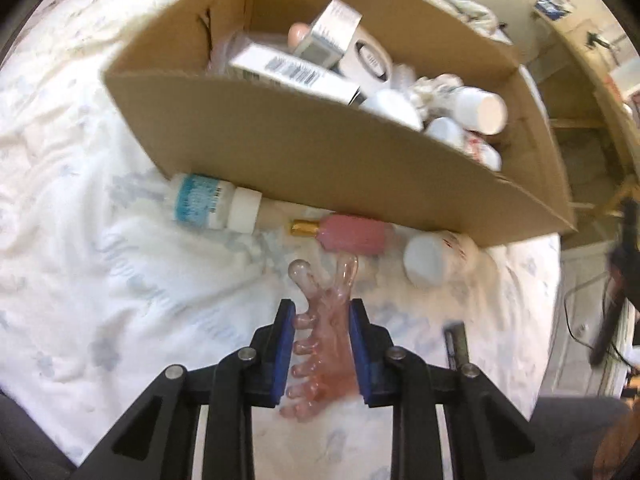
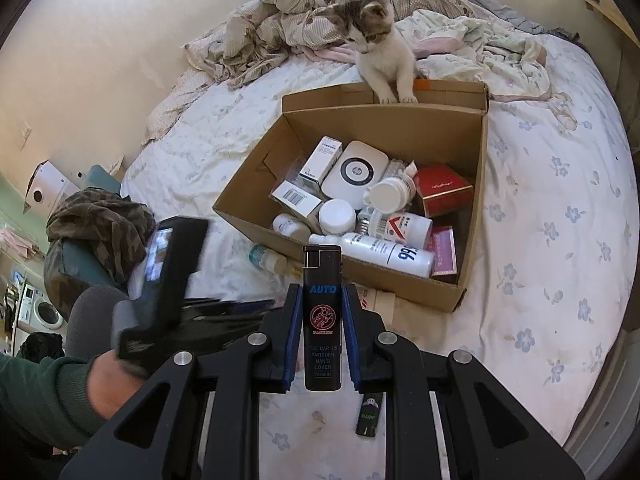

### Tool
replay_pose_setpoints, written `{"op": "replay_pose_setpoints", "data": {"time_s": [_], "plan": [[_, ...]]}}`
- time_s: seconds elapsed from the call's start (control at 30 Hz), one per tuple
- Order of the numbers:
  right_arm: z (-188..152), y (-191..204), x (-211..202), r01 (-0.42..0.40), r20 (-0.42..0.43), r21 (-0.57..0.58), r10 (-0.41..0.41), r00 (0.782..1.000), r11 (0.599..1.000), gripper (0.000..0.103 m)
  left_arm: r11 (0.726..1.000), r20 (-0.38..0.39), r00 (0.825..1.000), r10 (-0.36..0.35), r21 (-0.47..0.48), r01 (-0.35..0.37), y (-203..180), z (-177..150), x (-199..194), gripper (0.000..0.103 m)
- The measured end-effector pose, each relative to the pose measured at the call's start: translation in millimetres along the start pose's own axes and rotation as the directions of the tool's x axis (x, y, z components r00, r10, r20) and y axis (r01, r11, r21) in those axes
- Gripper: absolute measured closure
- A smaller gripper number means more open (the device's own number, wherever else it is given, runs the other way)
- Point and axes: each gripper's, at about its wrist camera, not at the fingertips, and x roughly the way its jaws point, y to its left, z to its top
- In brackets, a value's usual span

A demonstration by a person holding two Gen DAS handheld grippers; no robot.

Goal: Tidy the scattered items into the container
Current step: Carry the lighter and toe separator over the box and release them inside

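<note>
A bed (image 2: 560,208) fills most of both views, covered by a white sheet printed with pale blue flowers. At its head lies a crumpled heap of bedding (image 2: 320,4) in beige and cream patterns, with a pink fabric edge showing beneath. A plain cream wall (image 2: 100,60) runs along the bed's far side, warmly lit. Beside the bed, low in the right wrist view, a teal chair (image 2: 80,264) carries a dark camouflage-patterned garment (image 2: 104,224). Beyond it stands a white washing machine (image 2: 42,312). In the left wrist view, a light wooden shelf unit (image 1: 580,80) stands off the bed's edge.
</note>
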Motion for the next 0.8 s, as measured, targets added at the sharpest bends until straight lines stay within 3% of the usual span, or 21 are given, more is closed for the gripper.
{"op": "replay_pose_setpoints", "data": {"time_s": [0.13,0.17,0.2,0.33,0.47,0.63,0.8], "plan": [[0.4,4.8,0.7,-0.008,0.003,-0.011,0.008,1.0,1.0,0.082,0.999,0.046,0.999,-0.008,0.038,0.007,6.2,-5.4,-30.4,0.08],[0.4,5.3,0.7,-0.009,0.006,-0.011,0.009,1.0,1.0,0.082,0.999,0.059,0.998,-0.014,0.046,0.011,8.9,-5.6,-39.0,0.089],[0.4,5.5,0.0,-0.01,0.011,-0.008,0.01,1.0,1.0,0.082,0.999,0.067,0.998,-0.017,0.049,0.014,21.9,-2.2,-52.5,0.091],[4.0,-0.8,-11.2,-0.007,0.062,0.025,0.006,0.998,1.0,0.082,0.996,0.142,0.99,-0.023,0.086,0.011,17.8,-2.5,-78.9,0.094],[9.5,-14.3,-23.3,-0.009,0.117,0.084,0.0,0.993,0.996,0.082,0.993,0.196,0.98,-0.034,0.114,0.012,4.0,10.5,-81.2,0.095],[19.1,-22.4,-33.1,-0.011,0.177,0.12,-0.011,0.984,0.993,0.082,0.992,0.293,0.953,-0.072,0.12,0.038,-2.9,33.0,-118.8,0.095],[38.6,-22.5,-23.4,-0.023,0.174,0.121,0.001,0.985,0.992,0.082,0.991,0.362,0.929,-0.074,0.129,0.029,-9.6,69.8,-144.4,0.095]]}}
